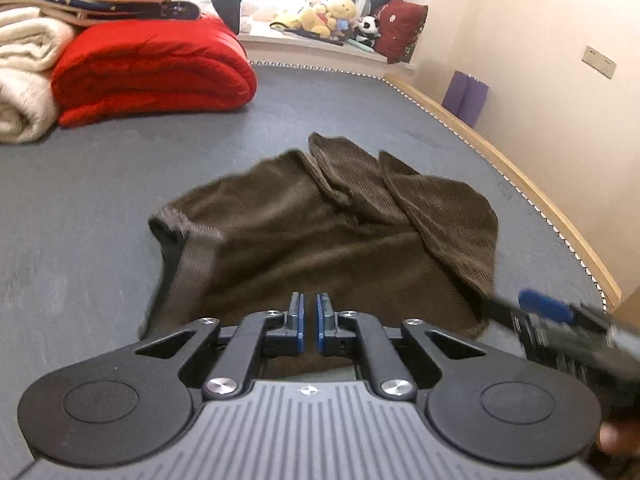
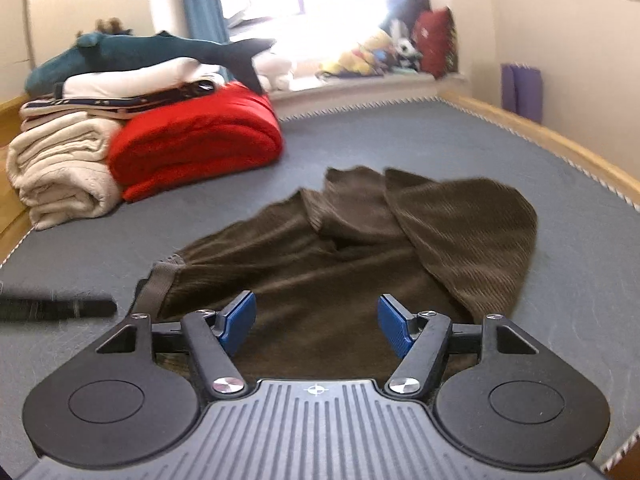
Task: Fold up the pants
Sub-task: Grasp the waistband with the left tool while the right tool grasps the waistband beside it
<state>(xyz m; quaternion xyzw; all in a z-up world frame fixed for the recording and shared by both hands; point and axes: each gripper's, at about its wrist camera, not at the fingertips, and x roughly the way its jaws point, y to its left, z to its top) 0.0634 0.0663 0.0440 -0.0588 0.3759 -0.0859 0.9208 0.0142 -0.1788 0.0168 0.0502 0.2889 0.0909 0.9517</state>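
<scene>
i'm over the brown corduroy pants point(image 1: 320, 232), which lie on the grey bed point(image 1: 100, 184), near its right edge. the legs look already doubled back toward the waist: two cuff ends point(image 1: 344, 168) sit on top near the far side, and the elastic waistband point(image 1: 192, 248) curls up at the left. so i judge one fold is down and a second fold, or a tidy-up, is the step in hand.

my left claw point(image 1: 310, 322) has its blue pads nearly pressed together with only a thin slit between them, and nothing is caught in it; it hangs above the near hem. my right claw point(image 2: 316, 326) is spread wide, empty, poised over the near edge of the cloth.

next i'd want each claw to bite a near corner of the stack, taking all layers at once, then carry them over toward the far side without dragging the loose top flap point(image 2: 472, 236) askew. the left claw must open first.

hard to read: both views are smeared with motion, so i can't tell how many layers lie under the flap or whether the cuffs are even. the near hem is hidden under the claw bodies. in the left view the right tool point(image 1: 560, 320) is a blur at the edge; in the right view only a dark sliver of the left tool point(image 2: 56, 308) shows. folded blankets point(image 2: 192, 148) sit well apart at far left.
</scene>
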